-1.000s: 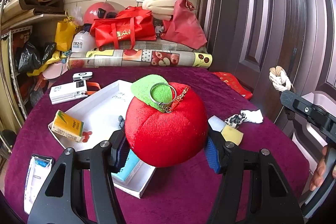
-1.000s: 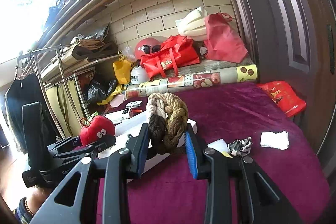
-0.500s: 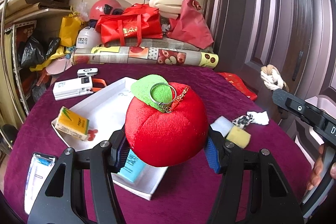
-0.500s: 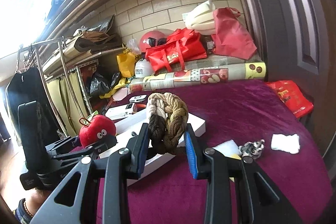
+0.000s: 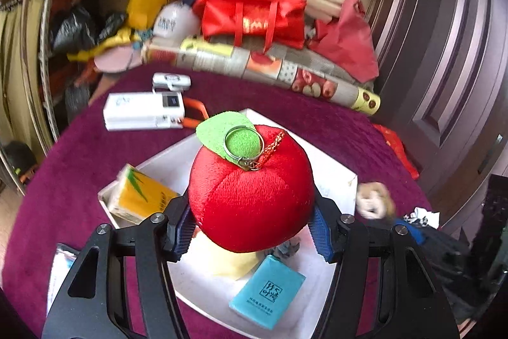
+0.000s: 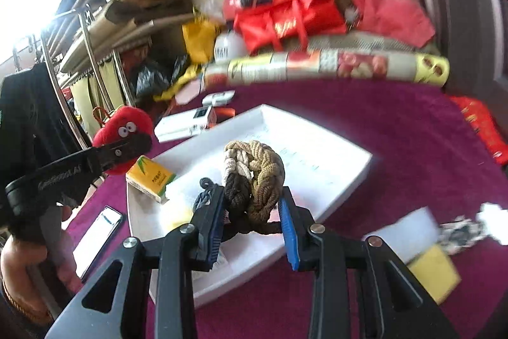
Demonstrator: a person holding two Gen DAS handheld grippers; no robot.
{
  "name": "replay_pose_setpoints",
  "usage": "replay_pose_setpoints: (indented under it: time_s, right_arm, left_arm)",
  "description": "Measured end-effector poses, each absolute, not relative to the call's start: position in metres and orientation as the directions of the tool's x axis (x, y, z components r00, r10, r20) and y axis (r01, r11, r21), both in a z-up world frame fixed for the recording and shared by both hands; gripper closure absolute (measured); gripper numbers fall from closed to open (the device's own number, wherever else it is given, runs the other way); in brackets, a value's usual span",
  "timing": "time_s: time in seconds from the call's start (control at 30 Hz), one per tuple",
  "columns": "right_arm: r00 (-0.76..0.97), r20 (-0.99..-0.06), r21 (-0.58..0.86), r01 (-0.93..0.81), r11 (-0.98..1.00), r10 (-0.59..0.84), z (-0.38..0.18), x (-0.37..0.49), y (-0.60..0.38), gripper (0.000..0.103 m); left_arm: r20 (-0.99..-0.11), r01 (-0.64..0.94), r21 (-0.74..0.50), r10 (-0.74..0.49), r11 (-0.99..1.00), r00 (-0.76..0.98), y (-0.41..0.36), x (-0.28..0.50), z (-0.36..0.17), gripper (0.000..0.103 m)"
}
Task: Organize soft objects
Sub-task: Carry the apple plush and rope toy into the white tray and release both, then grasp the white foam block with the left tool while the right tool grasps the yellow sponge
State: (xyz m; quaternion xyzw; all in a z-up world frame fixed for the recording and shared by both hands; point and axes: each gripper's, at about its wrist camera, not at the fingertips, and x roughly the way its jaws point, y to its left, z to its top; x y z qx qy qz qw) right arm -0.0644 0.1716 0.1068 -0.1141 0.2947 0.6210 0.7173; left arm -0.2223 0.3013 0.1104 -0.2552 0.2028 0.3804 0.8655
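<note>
My left gripper (image 5: pixel 250 232) is shut on a red plush apple (image 5: pixel 250 193) with a green leaf and a key ring, held above the white tray (image 5: pixel 333 177). It also shows at the left of the right wrist view (image 6: pixel 122 142). My right gripper (image 6: pixel 250 227) is shut on a braided rope knot (image 6: pixel 257 173) in beige, brown and black, held over the tray's (image 6: pixel 317 148) near part. The tray holds a yellow tissue pack (image 5: pixel 139 196), a teal pack (image 5: pixel 266 291), a pale yellow sponge (image 5: pixel 235 262) and a small dark item.
A purple cloth (image 6: pixel 397 123) covers the round table. On it lie a white power bank (image 5: pixel 143 110), a yellow sponge (image 6: pixel 435 272) with a white sponge, a patterned cloth (image 6: pixel 460 234) and a phone (image 6: pixel 95 234). Bags and a rolled mat (image 6: pixel 317 65) stand behind.
Both grippers have moved forward and down over the white tray with their objects still held. The tray's contents have come into view beneath them.
</note>
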Motion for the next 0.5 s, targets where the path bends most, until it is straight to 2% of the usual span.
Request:
replay_pose_setpoints:
  time_s: [0.13,0.17,0.2,0.23,0.27,0.33,0.5]
  right_arm:
    - [0.047,-0.571,0.227,-0.950,0.212,0.820,0.095,-0.065,0.193,0.068]
    - [0.053,-0.563,0.225,-0.950,0.215,0.825,0.094,-0.066,0.197,0.064]
    - [0.060,-0.563,0.219,-0.951,0.219,0.825,0.093,-0.066,0.200,0.058]
    - [0.069,-0.563,0.211,-0.951,0.224,0.824,0.092,-0.066,0.202,0.039]
    - [0.085,-0.560,0.203,-0.950,0.236,0.824,0.090,-0.067,0.202,0.014]
    - [0.113,-0.543,0.190,-0.949,0.253,0.832,0.090,-0.067,0.199,0.000]
    - [0.140,-0.510,0.167,-0.952,0.258,0.849,0.092,-0.072,0.183,0.000]
  left_arm:
    - [-0.580,-0.784,-0.279,0.553,0.554,0.597,0.316,-0.209,0.095,0.037]
    - [-0.580,-0.791,-0.269,0.563,0.550,0.589,0.318,-0.206,0.094,0.031]
    - [-0.577,-0.793,-0.263,0.570,0.549,0.585,0.319,-0.205,0.093,0.016]
    - [-0.574,-0.803,-0.249,0.585,0.542,0.573,0.321,-0.204,0.092,0.009]
    - [-0.570,-0.824,-0.221,0.617,0.521,0.543,0.322,-0.203,0.093,0.000]
    - [-0.553,-0.852,-0.190,0.664,0.487,0.503,0.323,-0.207,0.093,0.000]
    - [-0.529,-0.861,-0.231,0.684,0.453,0.502,0.325,-0.221,0.089,0.000]
